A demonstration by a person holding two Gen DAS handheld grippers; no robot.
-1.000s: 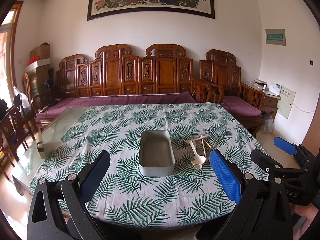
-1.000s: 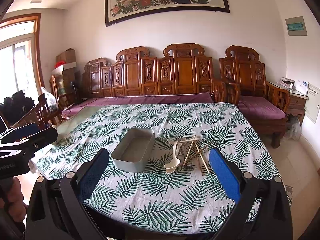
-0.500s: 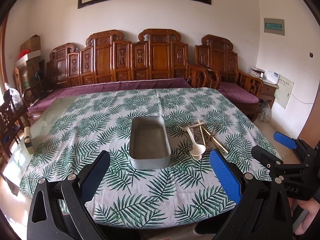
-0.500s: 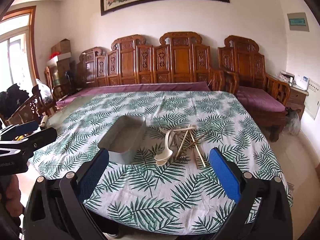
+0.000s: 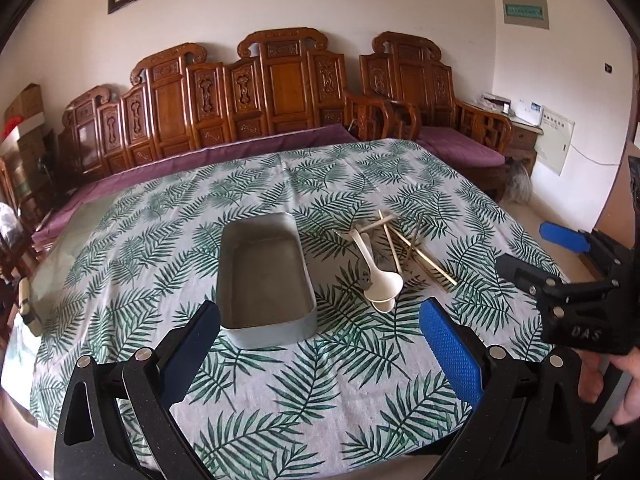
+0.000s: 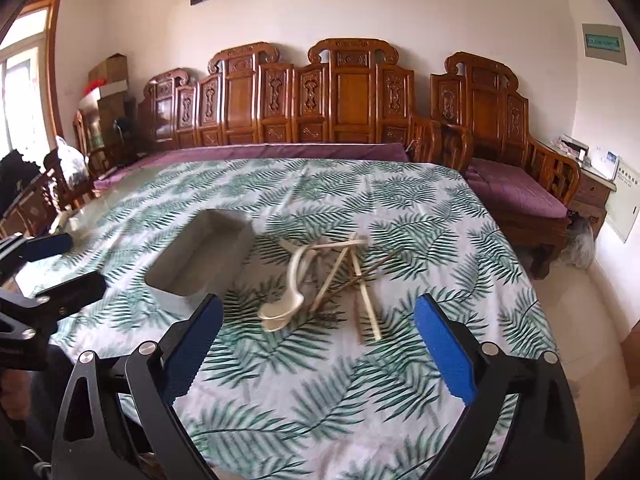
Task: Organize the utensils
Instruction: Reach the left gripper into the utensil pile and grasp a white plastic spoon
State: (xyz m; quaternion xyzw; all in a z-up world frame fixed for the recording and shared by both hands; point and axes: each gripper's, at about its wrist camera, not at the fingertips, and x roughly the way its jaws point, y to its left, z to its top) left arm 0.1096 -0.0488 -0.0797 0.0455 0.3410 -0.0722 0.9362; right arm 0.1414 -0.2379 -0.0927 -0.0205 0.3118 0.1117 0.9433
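Spoons [image 6: 286, 300] and chopsticks [image 6: 360, 280] lie tangled beside the empty tin [image 5: 264, 272], so either gripper, left [image 5: 320, 340] or right [image 6: 316, 340], both gaping and empty, risks dragging neighbours off the cloth [image 5: 320, 400].

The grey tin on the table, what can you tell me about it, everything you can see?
The grey tin is a shallow rectangular tray with rounded corners, dull metal by the look of it, open on top with nothing inside. It sits flat on the leaf-print tablecloth, long side running away from the left claw's camera. The spoons and chopsticks lie in a heap beside it on its right, apart from it. Neither claw touches it.
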